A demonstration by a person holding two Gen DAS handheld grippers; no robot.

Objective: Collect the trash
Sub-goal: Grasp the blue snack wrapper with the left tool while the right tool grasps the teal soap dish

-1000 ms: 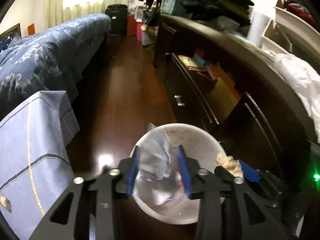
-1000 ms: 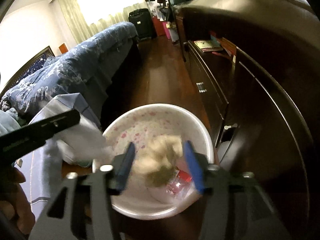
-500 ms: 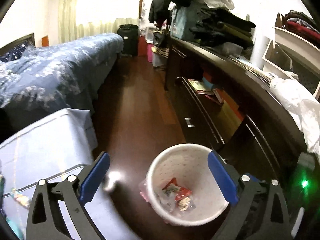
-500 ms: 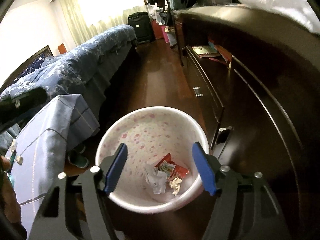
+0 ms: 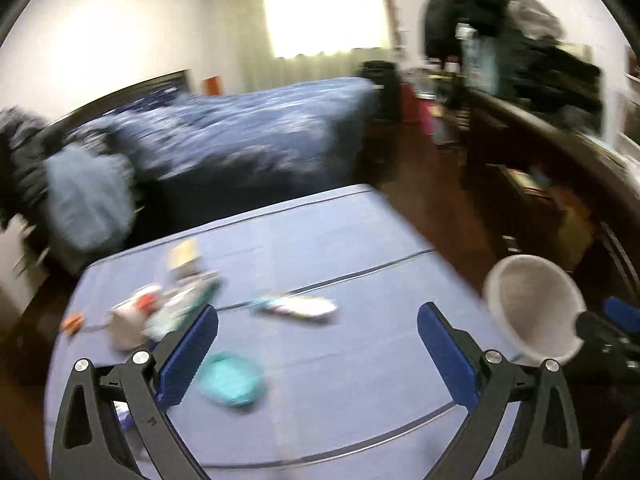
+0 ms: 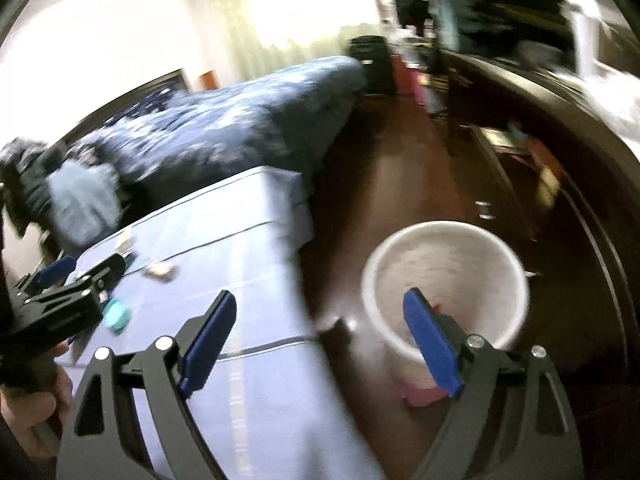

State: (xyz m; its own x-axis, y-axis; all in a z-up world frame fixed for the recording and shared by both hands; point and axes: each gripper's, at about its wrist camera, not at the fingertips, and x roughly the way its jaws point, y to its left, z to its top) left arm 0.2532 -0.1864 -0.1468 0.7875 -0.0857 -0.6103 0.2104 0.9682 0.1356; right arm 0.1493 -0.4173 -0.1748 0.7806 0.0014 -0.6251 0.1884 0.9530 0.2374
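My left gripper [image 5: 318, 332] is open wide and empty above the blue-clothed table [image 5: 360, 380]. Blurred trash lies on the cloth: a teal piece [image 5: 230, 378] by the left pad, a white-and-teal wrapper [image 5: 296, 306] ahead, and a heap of white and green packaging [image 5: 156, 312] to the left. The white speckled bin [image 5: 532, 312] stands on the floor off the table's right edge. My right gripper [image 6: 320, 320] hangs between the table's edge [image 6: 240, 248] and the bin [image 6: 448, 264]; its jaws are opening with nothing between them. The left gripper [image 6: 68, 292] shows at the left of the right wrist view.
A bed with a dark blue cover [image 5: 248, 136] lies beyond the table. A long dark dresser [image 6: 560, 184] piled with clothes runs along the right, close behind the bin. Dark wooden floor [image 6: 392, 184] separates bed and dresser. A hand [image 6: 28, 404] holds the left gripper's handle.
Both grippers dropped their crumpled trash into the bin and opened. Both then rose and swung left, the left one over the table and the right one to the table's edge.
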